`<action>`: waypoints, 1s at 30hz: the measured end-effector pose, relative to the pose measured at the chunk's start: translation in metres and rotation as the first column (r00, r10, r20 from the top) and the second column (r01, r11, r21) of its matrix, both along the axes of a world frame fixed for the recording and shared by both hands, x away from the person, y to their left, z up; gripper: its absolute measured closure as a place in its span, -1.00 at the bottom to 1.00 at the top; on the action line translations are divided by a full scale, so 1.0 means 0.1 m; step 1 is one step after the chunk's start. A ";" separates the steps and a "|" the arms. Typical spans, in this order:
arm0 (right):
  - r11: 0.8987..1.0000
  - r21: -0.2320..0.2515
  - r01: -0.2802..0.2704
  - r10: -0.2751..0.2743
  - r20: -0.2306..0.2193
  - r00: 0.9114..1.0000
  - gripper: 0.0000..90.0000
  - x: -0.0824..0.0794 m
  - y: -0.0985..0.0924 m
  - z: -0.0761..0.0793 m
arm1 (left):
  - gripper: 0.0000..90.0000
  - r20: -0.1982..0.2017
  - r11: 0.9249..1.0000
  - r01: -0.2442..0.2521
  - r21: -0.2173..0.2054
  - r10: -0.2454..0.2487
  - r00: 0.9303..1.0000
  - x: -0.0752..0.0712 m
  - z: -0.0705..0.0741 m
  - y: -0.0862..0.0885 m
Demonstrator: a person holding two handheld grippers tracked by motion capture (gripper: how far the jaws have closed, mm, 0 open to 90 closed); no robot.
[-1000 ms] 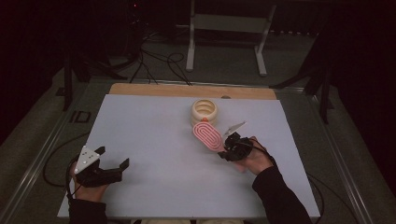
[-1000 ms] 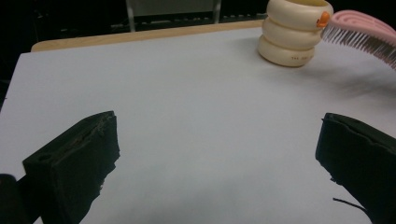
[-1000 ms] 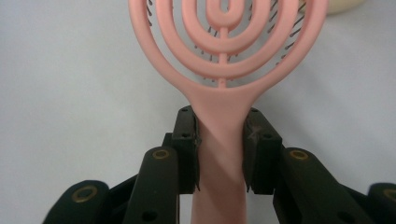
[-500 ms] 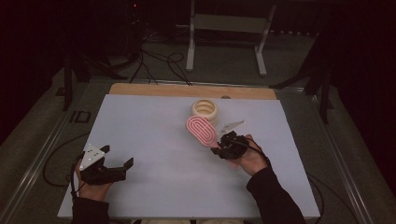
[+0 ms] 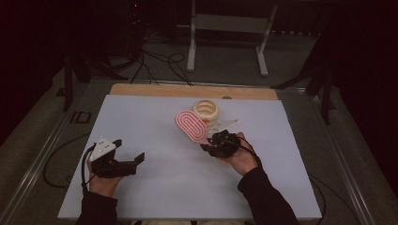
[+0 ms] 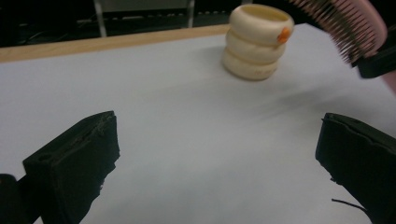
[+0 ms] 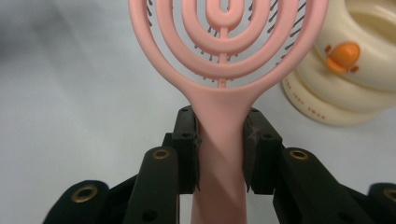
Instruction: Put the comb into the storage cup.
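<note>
The pink hairbrush [image 5: 191, 125] is held off the white desk [image 5: 155, 117] by its handle, near the desk's middle and a little toward the far right. The right gripper [image 5: 210, 142] has its jaws clamped on that handle, one black pad pressing each side, as the right gripper view shows with the pink hairbrush [image 7: 223, 60] rising straight out of the grip. The brush head leans up and away to the left of the person's right hand [image 5: 241, 157].

Just beyond the brush head stands a cream ribbed cup [image 5: 205, 110], built like three stacked rings with a small orange duck figure on its side; the brush head is close to it, though whether they touch cannot be told. In the right gripper view the cream ribbed cup [image 7: 348, 70] sits behind and to the right of the brush. Nothing lies between the brush and the open stretch of desk to its left.

The brush is an oval of concentric pink loops with open slots, a centre spine, dark bristles showing through the gaps, and a smooth flat handle.

The left gripper [image 5: 129, 154] hangs over the near left of the desk, well apart from the brush, its jaws spread wide with nothing between them. A wooden strip [image 5: 187, 90] edges the desk's far side.
</note>
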State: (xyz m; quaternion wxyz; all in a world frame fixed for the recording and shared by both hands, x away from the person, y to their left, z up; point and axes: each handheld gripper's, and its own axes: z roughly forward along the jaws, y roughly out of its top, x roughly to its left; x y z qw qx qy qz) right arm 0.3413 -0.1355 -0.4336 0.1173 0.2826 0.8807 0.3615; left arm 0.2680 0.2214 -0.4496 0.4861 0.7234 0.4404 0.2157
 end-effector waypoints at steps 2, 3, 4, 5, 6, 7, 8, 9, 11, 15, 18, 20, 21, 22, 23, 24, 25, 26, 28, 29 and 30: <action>1.000 0.011 -0.004 0.004 0.007 1.000 0.56 0.00 0.03 0.01 | -0.99 0.002 1.000 0.014 -0.002 -0.014 1.000 0.04 0.04 -0.07; 1.000 0.015 -0.003 0.003 0.009 1.000 0.56 -0.01 0.05 0.02 | -0.98 -0.002 1.000 0.017 0.008 -0.017 1.000 0.06 0.07 -0.11; 1.000 0.015 -0.003 0.003 0.009 1.000 0.56 -0.01 0.05 0.02 | -0.97 -0.002 1.000 0.017 0.008 -0.017 1.000 0.06 0.07 -0.11; 1.000 0.021 -0.007 0.006 0.014 1.000 0.56 -0.01 0.06 0.03 | -0.97 -0.002 0.999 0.039 0.008 -0.039 0.999 0.10 0.11 -0.20; 1.000 0.026 -0.010 0.010 0.020 1.000 0.55 -0.01 0.09 0.04 | -0.96 -0.001 0.999 0.047 0.007 -0.047 0.999 0.12 0.13 -0.23; 1.000 0.029 -0.010 0.010 0.025 1.000 0.55 -0.02 0.11 0.05 | -0.96 0.002 0.998 0.057 0.003 -0.057 0.998 0.14 0.15 -0.27; 0.999 0.031 -0.012 0.011 0.025 1.000 0.56 -0.02 0.12 0.05 | -0.96 0.002 0.998 0.064 -0.001 -0.064 0.998 0.15 0.17 -0.30; 0.999 0.038 -0.016 0.014 0.028 0.999 0.56 -0.02 0.13 0.05 | -0.96 0.003 0.997 0.072 -0.008 -0.072 0.997 0.17 0.19 -0.33; 0.999 0.041 -0.015 0.014 0.028 1.000 0.55 -0.02 0.15 0.06 | -0.96 0.002 0.996 0.082 -0.018 -0.082 0.997 0.19 0.21 -0.38; 0.999 0.043 -0.032 0.030 0.035 0.999 0.55 -0.04 0.24 0.07 | -1.00 -0.009 0.993 0.095 -0.072 -0.096 0.995 0.27 0.27 -0.49; 0.998 0.053 -0.042 0.039 0.041 0.998 0.55 -0.05 0.29 0.06 | -1.00 -0.019 0.989 0.116 -0.092 -0.118 0.993 0.31 0.29 -0.57; 0.998 0.054 -0.044 0.042 0.042 0.998 0.56 -0.06 0.33 0.06 | -1.00 -0.028 0.987 0.125 -0.098 -0.129 0.991 0.34 0.29 -0.62; 0.998 0.054 -0.044 0.042 0.042 0.998 0.56 -0.06 0.33 0.06 | -1.00 -0.028 0.987 0.125 -0.098 -0.129 0.991 0.34 0.29 -0.62; 0.997 0.056 -0.044 0.042 0.039 0.998 0.55 -0.06 0.34 0.06 | -1.00 -0.034 0.986 0.131 -0.104 -0.135 0.990 0.36 0.29 -0.64; 0.997 0.056 -0.048 0.046 0.041 0.998 0.55 -0.06 0.36 0.06 | -1.00 -0.042 0.985 0.133 -0.112 -0.138 0.990 0.38 0.30 -0.67; 0.997 0.056 -0.048 0.046 0.041 0.998 0.55 -0.06 0.36 0.06 | -0.99 -0.042 0.985 0.133 -0.112 -0.138 0.990 0.38 0.30 -0.67; 0.997 0.057 -0.049 0.047 0.041 0.998 0.55 -0.07 0.38 0.06 | -0.99 -0.053 0.983 0.134 -0.123 -0.141 0.989 0.41 0.30 -0.70; 0.997 0.057 -0.049 0.047 0.041 0.998 0.55 -0.07 0.38 0.06 | -0.99 -0.053 0.983 0.134 -0.123 -0.141 0.989 0.41 0.30 -0.70; 0.997 0.055 -0.056 0.054 0.046 0.997 0.55 -0.07 0.43 0.05 | -0.95 -0.071 0.981 0.139 -0.133 -0.149 0.986 0.46 0.29 -0.76; 0.997 0.055 -0.061 0.058 0.048 0.997 0.56 -0.07 0.44 0.05 | -0.94 -0.074 0.982 0.140 -0.130 -0.150 0.986 0.47 0.29 -0.78; 0.997 0.058 -0.059 0.056 0.048 0.997 0.55 -0.07 0.45 0.05 | -0.92 -0.082 0.981 0.142 -0.132 -0.154 0.985 0.48 0.28 -0.80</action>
